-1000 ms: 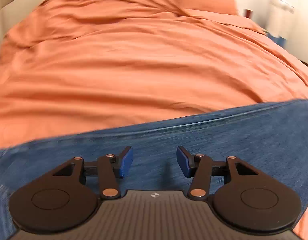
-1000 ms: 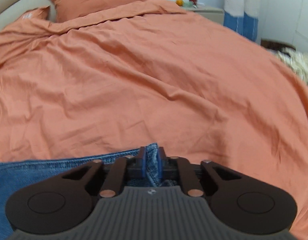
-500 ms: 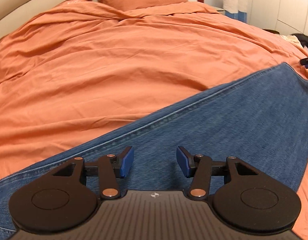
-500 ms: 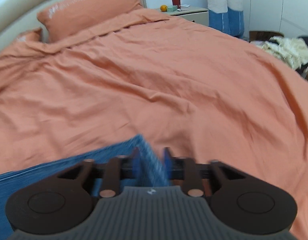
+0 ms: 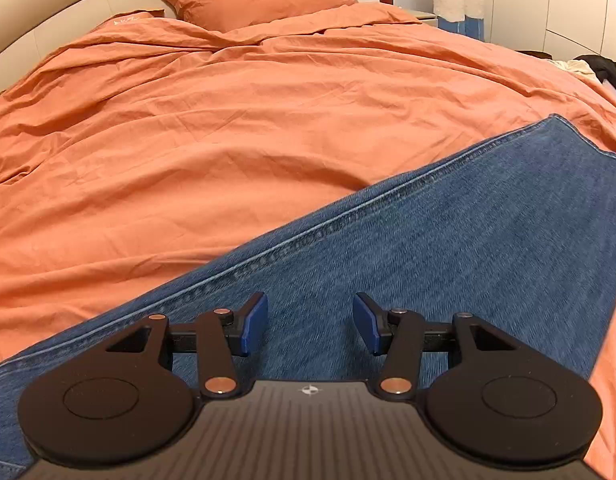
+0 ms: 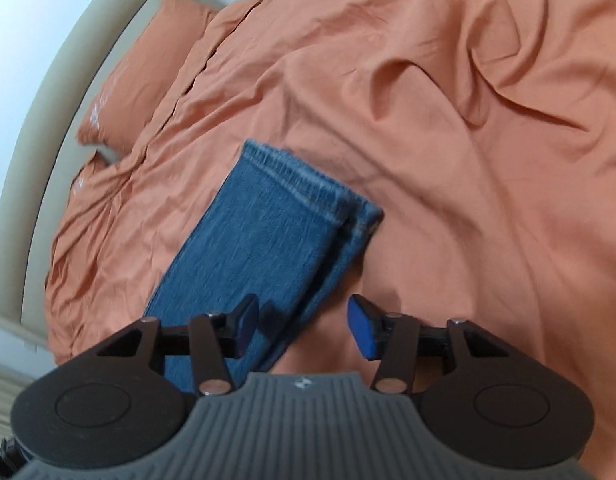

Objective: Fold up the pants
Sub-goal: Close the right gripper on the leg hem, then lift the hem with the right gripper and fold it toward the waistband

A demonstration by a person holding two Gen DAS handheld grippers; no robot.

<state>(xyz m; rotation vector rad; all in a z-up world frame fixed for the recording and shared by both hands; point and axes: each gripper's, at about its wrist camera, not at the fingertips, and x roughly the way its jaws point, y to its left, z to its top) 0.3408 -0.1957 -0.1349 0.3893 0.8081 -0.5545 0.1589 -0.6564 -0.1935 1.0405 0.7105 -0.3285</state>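
While both tongs, left tongs [image 5: 310,322] and right tongs [image 6: 303,328], gape wide and empty, the blue denim pants [image 6: 267,248] run lengthwise ahead-left of the right tongs, hem [image 6: 308,184] farthest.

The left gripper [image 5: 310,323] had its jaws wide apart (nothing between them). The right gripper [image 6: 303,327] was tilted, jaws apart too.

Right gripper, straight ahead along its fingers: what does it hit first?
Probably the jeans: the right gripper is open, with the folded leg's edge lying between its fingers. The orange duvet lies right beside that edge; depth is unclear.
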